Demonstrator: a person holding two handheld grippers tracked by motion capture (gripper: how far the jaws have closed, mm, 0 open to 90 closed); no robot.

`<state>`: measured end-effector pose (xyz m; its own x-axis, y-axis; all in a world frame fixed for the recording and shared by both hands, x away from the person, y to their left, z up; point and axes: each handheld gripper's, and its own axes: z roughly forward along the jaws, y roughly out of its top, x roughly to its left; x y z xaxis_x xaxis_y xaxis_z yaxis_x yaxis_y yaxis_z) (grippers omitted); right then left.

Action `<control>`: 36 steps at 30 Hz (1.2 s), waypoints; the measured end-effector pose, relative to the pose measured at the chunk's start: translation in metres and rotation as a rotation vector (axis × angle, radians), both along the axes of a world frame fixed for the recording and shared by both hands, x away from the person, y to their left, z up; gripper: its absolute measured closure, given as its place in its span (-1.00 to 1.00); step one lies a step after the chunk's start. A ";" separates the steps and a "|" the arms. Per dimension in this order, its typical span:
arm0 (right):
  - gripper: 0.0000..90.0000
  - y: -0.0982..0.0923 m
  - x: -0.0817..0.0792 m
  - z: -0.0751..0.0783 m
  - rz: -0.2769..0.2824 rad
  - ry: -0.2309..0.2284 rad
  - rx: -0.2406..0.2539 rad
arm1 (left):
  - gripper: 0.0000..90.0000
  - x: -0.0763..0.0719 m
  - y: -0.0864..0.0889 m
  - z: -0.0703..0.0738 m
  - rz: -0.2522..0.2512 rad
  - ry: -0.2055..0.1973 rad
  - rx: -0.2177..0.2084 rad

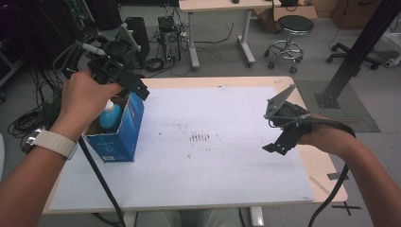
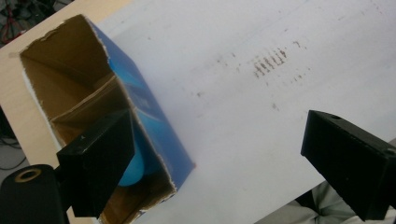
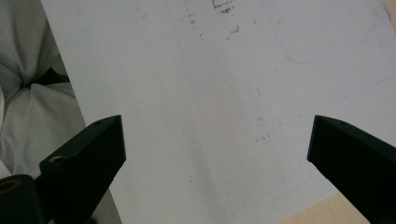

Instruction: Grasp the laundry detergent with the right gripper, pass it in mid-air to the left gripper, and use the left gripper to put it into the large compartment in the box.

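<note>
Claws both gape empty — left claw (image 1: 137,87) over blue box (image 1: 120,132), right claw (image 1: 276,144) above white sheet (image 1: 213,165).

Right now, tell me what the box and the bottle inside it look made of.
Box: cardboard, it seems; glossy blue print outside, raw brown inside, with a ragged torn rim. Bottle: probably plastic; smooth light-blue body with a paler top, standing inside the box. Its material is less certain, since little of it shows.
</note>
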<state>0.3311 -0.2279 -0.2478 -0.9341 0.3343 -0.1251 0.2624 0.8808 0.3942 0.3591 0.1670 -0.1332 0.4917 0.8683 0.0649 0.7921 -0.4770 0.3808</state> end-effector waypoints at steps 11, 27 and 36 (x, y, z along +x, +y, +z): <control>-0.91 0.002 0.001 -0.001 0.001 0.007 -0.005 | -0.80 0.005 -0.023 -0.007 -0.117 0.023 0.014; -0.91 0.006 0.005 -0.002 -0.005 0.024 -0.016 | -0.83 0.009 -0.052 -0.021 -0.275 0.060 0.035; -0.91 0.008 0.006 -0.004 -0.008 0.032 -0.023 | -0.82 0.012 -0.076 -0.034 -0.389 0.091 0.068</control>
<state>0.3370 -0.2204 -0.2521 -0.9352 0.3387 -0.1032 0.2811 0.8875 0.3652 0.3714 0.0908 -0.1668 0.7891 0.6117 0.0567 0.5766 -0.7693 0.2752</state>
